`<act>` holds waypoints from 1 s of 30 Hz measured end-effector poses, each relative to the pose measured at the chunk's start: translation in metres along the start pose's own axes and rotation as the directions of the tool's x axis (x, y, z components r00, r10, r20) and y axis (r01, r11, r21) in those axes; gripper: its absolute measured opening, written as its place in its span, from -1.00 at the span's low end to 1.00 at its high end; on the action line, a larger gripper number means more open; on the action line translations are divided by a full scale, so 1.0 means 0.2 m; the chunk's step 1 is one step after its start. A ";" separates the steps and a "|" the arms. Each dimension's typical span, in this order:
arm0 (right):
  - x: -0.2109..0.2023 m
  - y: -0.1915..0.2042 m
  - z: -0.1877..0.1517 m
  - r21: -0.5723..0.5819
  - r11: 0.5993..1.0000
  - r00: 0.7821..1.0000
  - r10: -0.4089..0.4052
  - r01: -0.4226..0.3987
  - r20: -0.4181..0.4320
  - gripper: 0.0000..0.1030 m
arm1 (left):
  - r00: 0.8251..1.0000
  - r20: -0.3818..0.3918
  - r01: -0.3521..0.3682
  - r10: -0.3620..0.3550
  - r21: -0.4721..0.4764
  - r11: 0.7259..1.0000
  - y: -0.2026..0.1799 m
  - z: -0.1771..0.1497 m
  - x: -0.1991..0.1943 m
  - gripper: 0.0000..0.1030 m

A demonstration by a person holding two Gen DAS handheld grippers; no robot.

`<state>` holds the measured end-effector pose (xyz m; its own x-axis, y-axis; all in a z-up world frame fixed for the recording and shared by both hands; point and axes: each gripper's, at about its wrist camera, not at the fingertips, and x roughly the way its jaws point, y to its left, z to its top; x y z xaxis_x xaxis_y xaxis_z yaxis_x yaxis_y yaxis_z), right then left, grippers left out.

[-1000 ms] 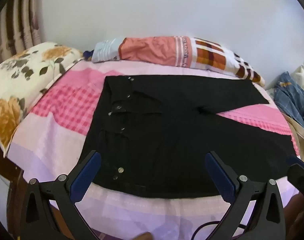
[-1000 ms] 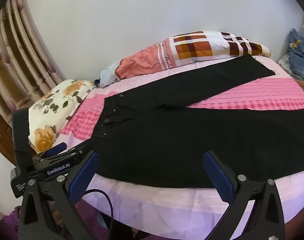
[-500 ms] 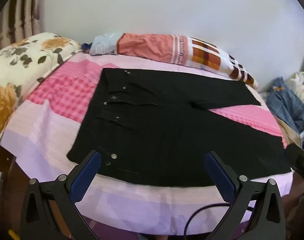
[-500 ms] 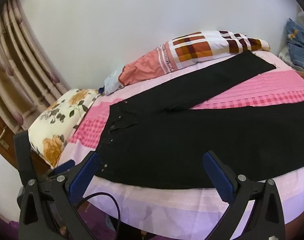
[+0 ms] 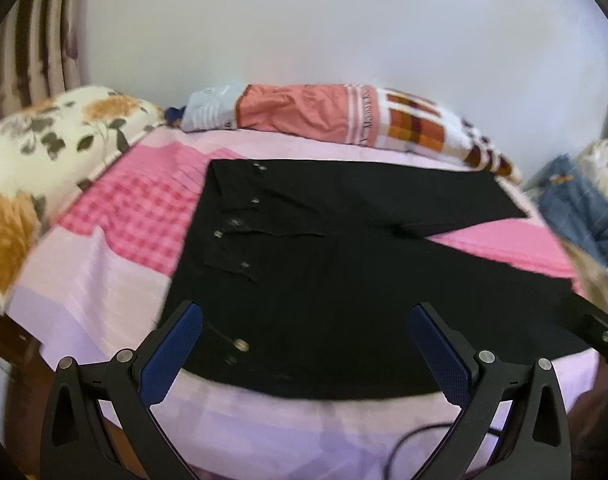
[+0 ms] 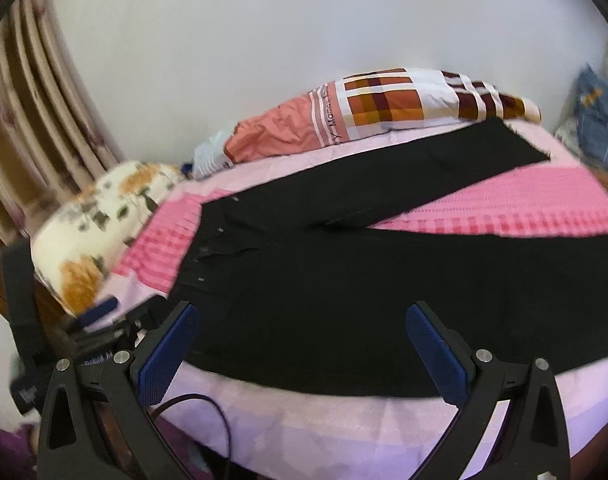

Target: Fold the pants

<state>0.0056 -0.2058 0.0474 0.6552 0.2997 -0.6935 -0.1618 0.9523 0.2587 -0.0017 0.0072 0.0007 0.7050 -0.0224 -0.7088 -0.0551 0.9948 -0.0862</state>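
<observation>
so the black pants (image 5: pixel 335 280) lie flat on the bed (image 5: pixel 104 280), legs splayed (easy to fold); both hand-held grippers, left (image 5: pixel 304 344) and right (image 6: pixel 304 344), hover wide, empty.

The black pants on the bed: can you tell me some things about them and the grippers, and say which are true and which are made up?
1. The black pants lie spread flat on the pink bed cover. True.
2. The left gripper is pinching the pants. False: it is open and holds nothing.
3. The two legs lie stacked on each other. False: they spread apart, with pink cover showing between them.
4. The flowery pillow sits beyond the waist end. True.
5. The right gripper is open. True.
6. The pants are folded in half. False: no fold is made yet.
</observation>
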 end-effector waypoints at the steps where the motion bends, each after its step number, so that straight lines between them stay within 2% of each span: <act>1: 0.02 0.01 0.02 -0.009 1.000 1.000 -0.002 0.002 0.000 1.00 | 1.000 -0.014 -0.005 0.005 0.001 1.000 0.01 0.02 0.03 1.00; 9: 0.14 0.07 0.17 -0.076 0.997 0.999 0.024 -0.021 0.034 0.99 | 0.998 -0.030 -0.061 0.062 0.012 0.998 0.14 0.24 0.27 0.99; 13: 0.20 0.07 0.21 -0.057 0.998 0.999 0.040 -0.038 0.030 0.99 | 0.997 -0.081 -0.018 0.019 0.005 1.000 0.29 0.38 0.46 1.00; 17: 0.28 0.00 0.22 0.009 0.999 0.999 0.047 -0.047 0.002 0.99 | 0.988 -0.144 0.042 -0.047 -0.042 0.998 0.53 0.55 0.71 0.99; 20: 0.36 -0.06 0.21 0.055 0.998 0.998 0.044 -0.042 -0.045 0.99 | 0.982 -0.170 0.072 -0.080 -0.053 0.996 0.70 0.69 0.89 0.99; 22: 0.42 -0.10 0.20 0.101 0.994 0.994 0.058 -0.049 -0.090 0.99 | 0.979 -0.189 0.065 -0.073 -0.046 0.997 0.77 0.78 1.01 0.99; 24: 0.47 -0.14 0.20 0.137 0.990 0.991 0.057 -0.040 -0.119 0.99 | 0.966 -0.219 0.142 -0.140 -0.009 0.990 0.80 0.86 1.14 0.99; 27: 0.50 -0.17 0.20 0.151 0.988 0.991 0.039 -0.020 -0.129 0.99 | 0.959 -0.255 0.146 -0.125 0.065 0.987 0.80 0.91 1.30 0.98; 30: 0.53 -0.19 0.20 0.157 0.988 0.990 0.023 0.000 -0.142 0.99 | 0.943 -0.299 0.187 -0.144 0.120 0.975 0.79 0.92 1.44 0.72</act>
<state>0.1098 -0.2133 -0.0089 0.5400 0.3267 -0.7757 -0.0443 0.9314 0.3614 0.3236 0.1758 -0.0884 0.4617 -0.1946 -0.8654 0.1627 0.9777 -0.1330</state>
